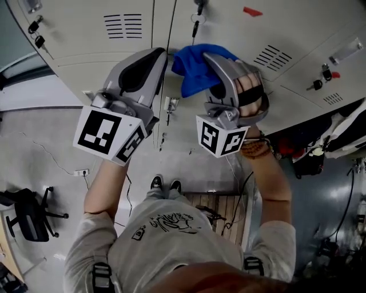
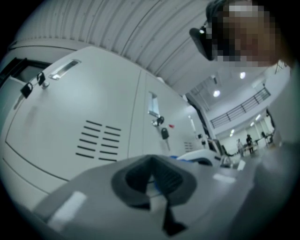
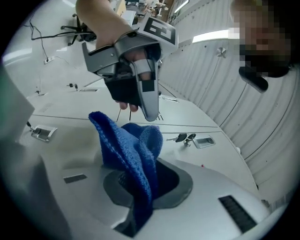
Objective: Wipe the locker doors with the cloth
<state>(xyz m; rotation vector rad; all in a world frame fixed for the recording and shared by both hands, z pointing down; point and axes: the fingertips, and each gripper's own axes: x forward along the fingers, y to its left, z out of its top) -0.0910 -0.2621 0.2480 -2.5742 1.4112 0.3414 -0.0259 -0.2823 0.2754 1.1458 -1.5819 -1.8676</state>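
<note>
Pale grey locker doors [image 1: 114, 51] with vent slots fill the top of the head view. A blue knitted cloth [image 1: 194, 68] is bunched in my right gripper [image 1: 209, 58], which is shut on it and held up close to the doors. In the right gripper view the cloth [image 3: 131, 154] rises out of the jaws in folds, with a locker door [image 3: 197, 112] behind it. My left gripper [image 1: 162, 55] is just left of the cloth, by the seam between two doors, shut with nothing in it. It also shows in the right gripper view [image 3: 149, 110]. The left gripper view faces a vented door [image 2: 70, 122].
Keys [image 1: 197, 23] hang from locks on several doors, and a red tag [image 1: 252, 11] sits on one. Below on the floor are an office chair [image 1: 28, 214], a wall socket with cable [image 1: 82, 171], a wooden pallet [image 1: 220, 209] and bags [image 1: 320, 149] at the right.
</note>
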